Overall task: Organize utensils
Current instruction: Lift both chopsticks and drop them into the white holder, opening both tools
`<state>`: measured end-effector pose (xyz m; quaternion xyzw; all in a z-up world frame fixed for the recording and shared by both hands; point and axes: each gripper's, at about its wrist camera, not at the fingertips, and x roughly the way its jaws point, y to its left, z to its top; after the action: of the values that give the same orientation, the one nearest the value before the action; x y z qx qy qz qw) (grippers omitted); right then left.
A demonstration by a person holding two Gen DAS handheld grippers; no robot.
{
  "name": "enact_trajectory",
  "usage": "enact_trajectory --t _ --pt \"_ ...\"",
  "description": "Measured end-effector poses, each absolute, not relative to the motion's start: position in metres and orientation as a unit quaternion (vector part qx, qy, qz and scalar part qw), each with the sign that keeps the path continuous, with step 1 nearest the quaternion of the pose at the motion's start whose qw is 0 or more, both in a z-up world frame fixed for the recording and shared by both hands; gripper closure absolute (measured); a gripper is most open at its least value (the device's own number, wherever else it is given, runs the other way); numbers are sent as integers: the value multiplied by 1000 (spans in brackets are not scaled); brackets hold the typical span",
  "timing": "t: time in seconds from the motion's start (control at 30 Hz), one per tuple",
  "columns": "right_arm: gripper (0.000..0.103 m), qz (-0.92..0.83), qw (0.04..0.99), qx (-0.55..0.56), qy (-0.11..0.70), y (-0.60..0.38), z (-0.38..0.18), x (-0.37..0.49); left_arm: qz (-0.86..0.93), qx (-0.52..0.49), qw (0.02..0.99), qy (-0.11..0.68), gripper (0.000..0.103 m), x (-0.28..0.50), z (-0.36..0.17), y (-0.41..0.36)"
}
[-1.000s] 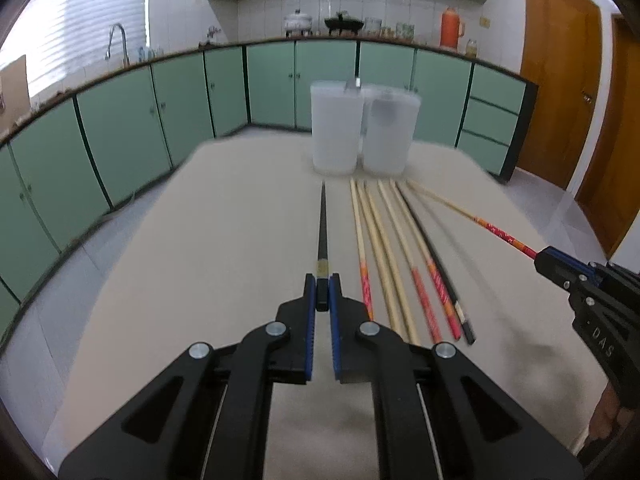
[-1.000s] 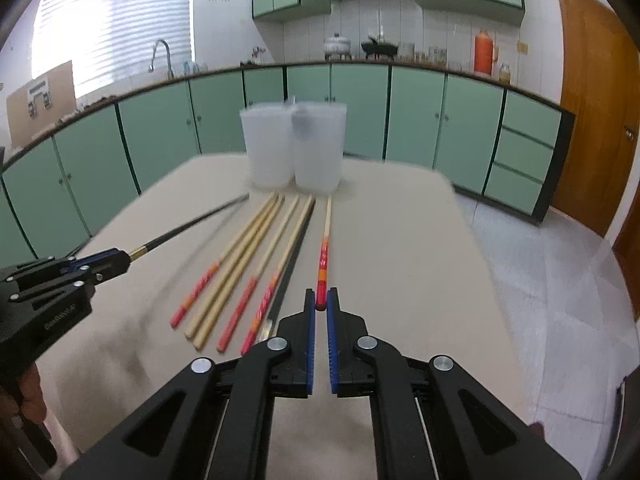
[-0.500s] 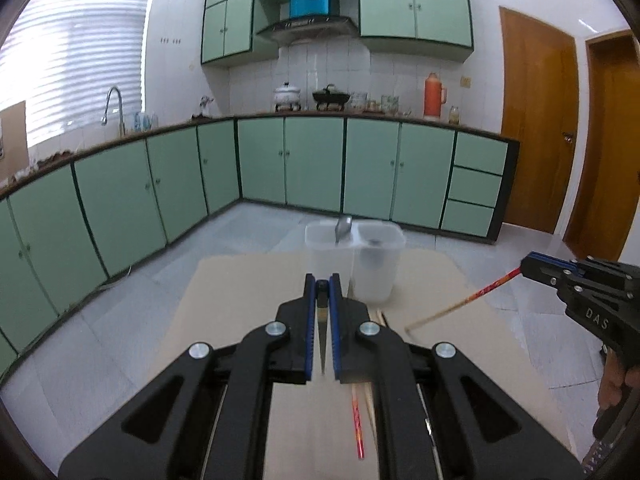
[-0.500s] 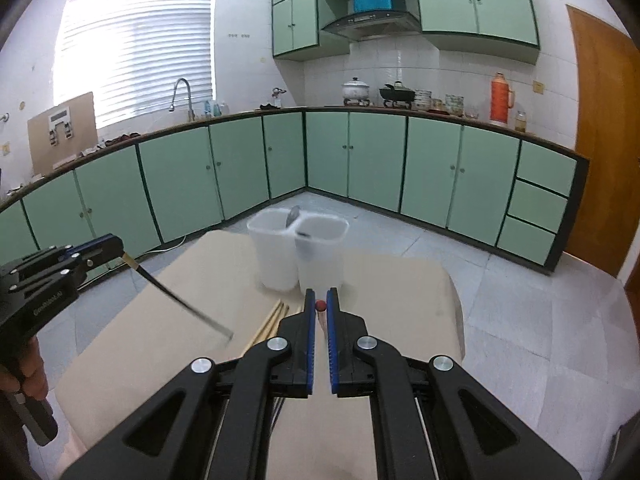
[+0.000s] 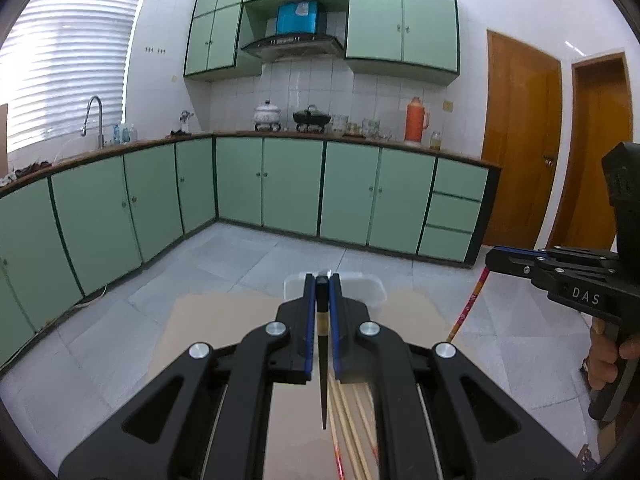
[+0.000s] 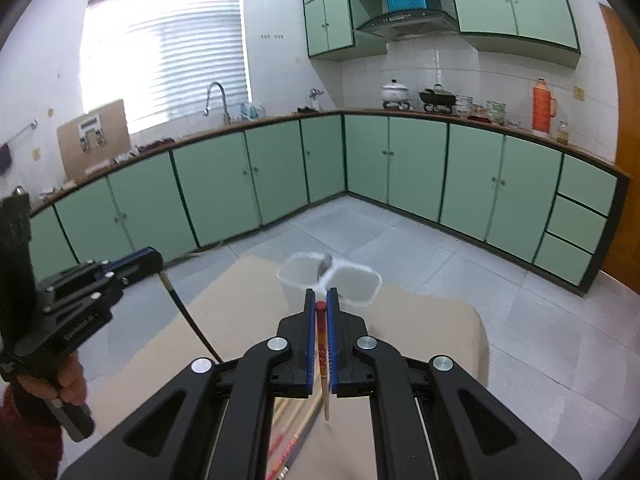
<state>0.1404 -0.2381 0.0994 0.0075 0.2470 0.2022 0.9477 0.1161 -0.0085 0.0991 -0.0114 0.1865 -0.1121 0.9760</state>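
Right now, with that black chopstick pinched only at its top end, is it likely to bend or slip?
The black chopstick hangs straight below the left hand-held gripper, so it is probably stiff and light. It looks glossy and tapers to a point, so it may pivot or slide in a pinch this near its end. Laid down, it could roll.

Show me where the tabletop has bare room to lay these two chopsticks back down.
Bare table lies right of the remaining chopsticks, out to the right edge, in front of the white containers. Another open strip runs left of the pile, under the black chopstick. The middle, beneath the red-ended chopstick, is crowded.
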Motion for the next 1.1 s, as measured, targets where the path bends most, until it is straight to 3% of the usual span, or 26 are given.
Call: enact_trajectory --t 0.4,0.57,0.8,1.1 --pt "98 183 967 21 174 -243 176 209 -107 9 990 87 97 177 173 -36" --pt "98 167 970 8 177 -234 158 246 -102 21 991 90 97 223 156 -51" --pt "98 160 962 26 221 -238 108 283 -103 28 983 150 97 269 104 -59" --pt "97 158 953 23 258 -234 71 289 -99 29 976 193 96 278 70 -49"
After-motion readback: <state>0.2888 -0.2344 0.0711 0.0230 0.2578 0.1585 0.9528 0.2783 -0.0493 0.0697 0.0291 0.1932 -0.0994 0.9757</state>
